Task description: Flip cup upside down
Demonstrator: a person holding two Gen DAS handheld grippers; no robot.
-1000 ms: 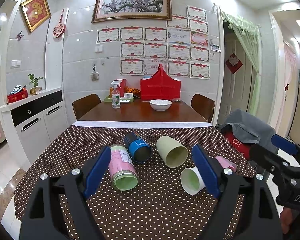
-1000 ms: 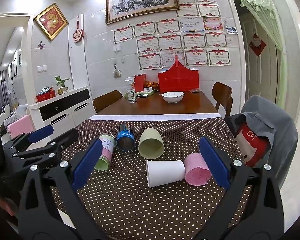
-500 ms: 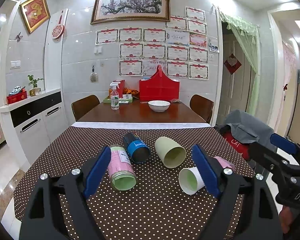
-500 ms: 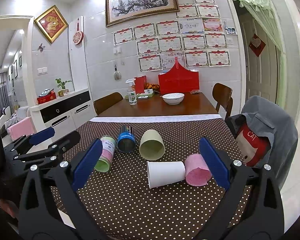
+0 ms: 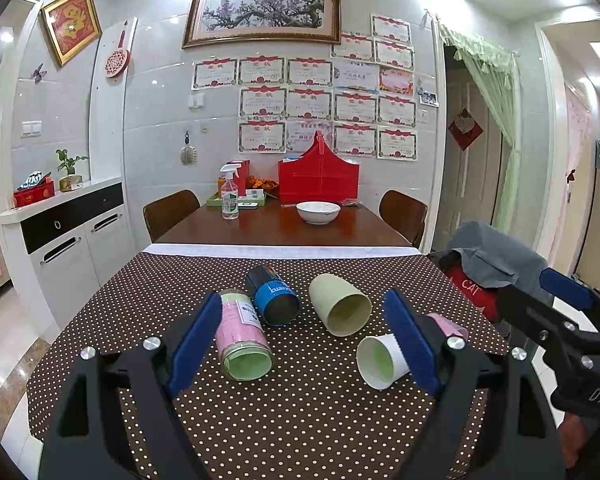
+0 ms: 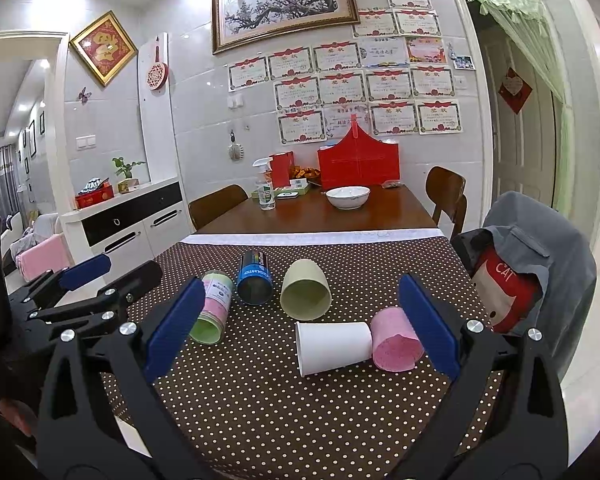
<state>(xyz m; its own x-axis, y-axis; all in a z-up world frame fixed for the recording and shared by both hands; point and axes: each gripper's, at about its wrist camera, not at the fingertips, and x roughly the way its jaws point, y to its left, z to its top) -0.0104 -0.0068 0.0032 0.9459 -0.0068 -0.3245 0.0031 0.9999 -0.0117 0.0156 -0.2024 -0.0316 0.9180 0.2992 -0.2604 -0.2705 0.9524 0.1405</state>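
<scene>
Several cups lie on their sides on the brown polka-dot tablecloth point(image 5: 300, 412). A pink-and-green cup point(image 5: 242, 338), a blue cup point(image 5: 274, 296), a pale green cup point(image 5: 340, 308), a white paper cup point(image 5: 378, 362) and a pink cup point(image 5: 448, 326) show in the left wrist view. In the right wrist view they are the pink-and-green cup point(image 6: 214, 308), blue cup point(image 6: 254, 278), pale green cup point(image 6: 305, 290), white cup point(image 6: 332, 346) and pink cup point(image 6: 394, 340). My left gripper point(image 5: 304, 344) is open and empty, held above the cloth in front of the cups. My right gripper point(image 6: 300, 330) is open and empty, with the white cup between its fingers further ahead.
A wooden dining table point(image 5: 280, 228) beyond holds a white bowl point(image 5: 318, 212), a spray bottle point(image 5: 230, 196) and a red basket point(image 5: 318, 178). A chair with a grey jacket point(image 6: 532, 252) stands at the right. A white cabinet point(image 5: 64, 236) stands at the left.
Both grippers have drifted slightly; the cups sit a little lower and nearer in both views. Nothing was grasped or moved on the table.
</scene>
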